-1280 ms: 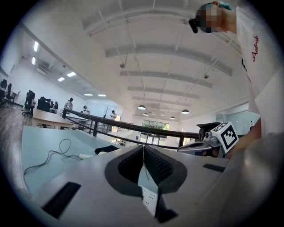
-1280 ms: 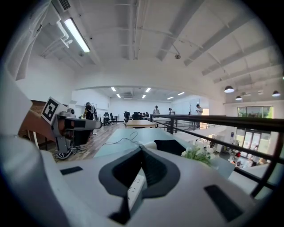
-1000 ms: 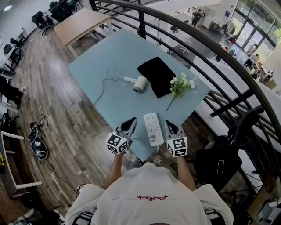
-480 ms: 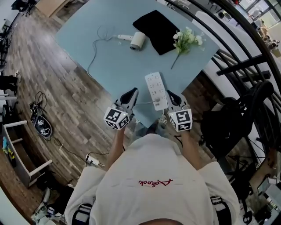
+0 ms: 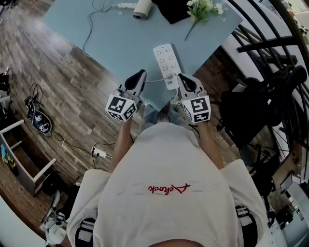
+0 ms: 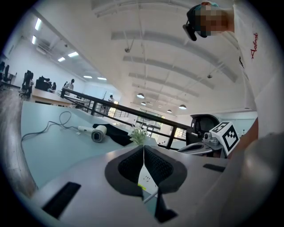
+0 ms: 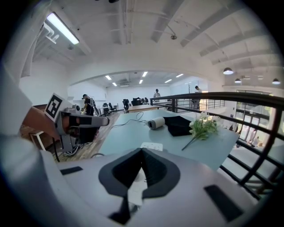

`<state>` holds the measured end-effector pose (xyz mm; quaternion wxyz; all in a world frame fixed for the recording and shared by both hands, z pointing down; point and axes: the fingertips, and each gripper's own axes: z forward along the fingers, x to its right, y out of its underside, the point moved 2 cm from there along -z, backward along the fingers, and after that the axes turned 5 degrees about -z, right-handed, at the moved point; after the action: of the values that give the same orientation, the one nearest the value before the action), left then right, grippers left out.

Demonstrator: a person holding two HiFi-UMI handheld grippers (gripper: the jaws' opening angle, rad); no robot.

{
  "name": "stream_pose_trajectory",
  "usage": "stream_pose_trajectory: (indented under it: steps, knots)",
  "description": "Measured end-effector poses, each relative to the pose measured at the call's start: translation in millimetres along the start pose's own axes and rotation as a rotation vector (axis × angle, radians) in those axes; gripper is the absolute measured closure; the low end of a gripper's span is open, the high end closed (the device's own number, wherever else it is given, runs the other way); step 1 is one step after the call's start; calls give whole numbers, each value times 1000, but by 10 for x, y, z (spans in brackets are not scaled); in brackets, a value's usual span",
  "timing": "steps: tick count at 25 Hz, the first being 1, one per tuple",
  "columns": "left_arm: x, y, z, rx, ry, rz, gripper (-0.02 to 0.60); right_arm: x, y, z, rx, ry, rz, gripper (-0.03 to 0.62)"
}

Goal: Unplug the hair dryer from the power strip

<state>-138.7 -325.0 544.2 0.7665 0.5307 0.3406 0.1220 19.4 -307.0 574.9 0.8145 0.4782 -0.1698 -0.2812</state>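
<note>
Pale blue worktop [image 5: 111, 43] over a wooden floor [image 5: 63, 82] fills the head view, with a black railing [image 5: 270, 41] along its right side. A white power strip [image 5: 165, 61] lies near the worktop's near edge. The left gripper [image 5: 137, 76] is just left of its near end and the right gripper [image 5: 181, 77] just right of it. A thin white lead [image 5: 155, 80] runs from that end toward the left gripper. The hair dryer [image 5: 140, 7] lies at the far side, well apart from the strip, beside a black cloth [image 5: 176, 7] and a spray of white flowers [image 5: 203, 7].

From the left gripper view, the fingers are clenched together with nothing between them. The dryer and flowers lie beyond, and the right gripper's marker cube shows at the right.

From the right gripper view, the fingers likewise meet, empty. The strip lies just beyond their tips, the dryer, cloth and flowers farther off, and the left gripper sits at the left.
</note>
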Motion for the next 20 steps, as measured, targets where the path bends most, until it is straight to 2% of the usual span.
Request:
stream_pose_trajectory:
  steps: [9, 20]
  knots:
    - [104, 275, 20, -42, 30, -19, 569, -106, 314, -52, -53, -10, 31, 577]
    - [83, 591, -91, -82, 14, -39, 569, -275, 709, -97, -118, -32, 62, 577]
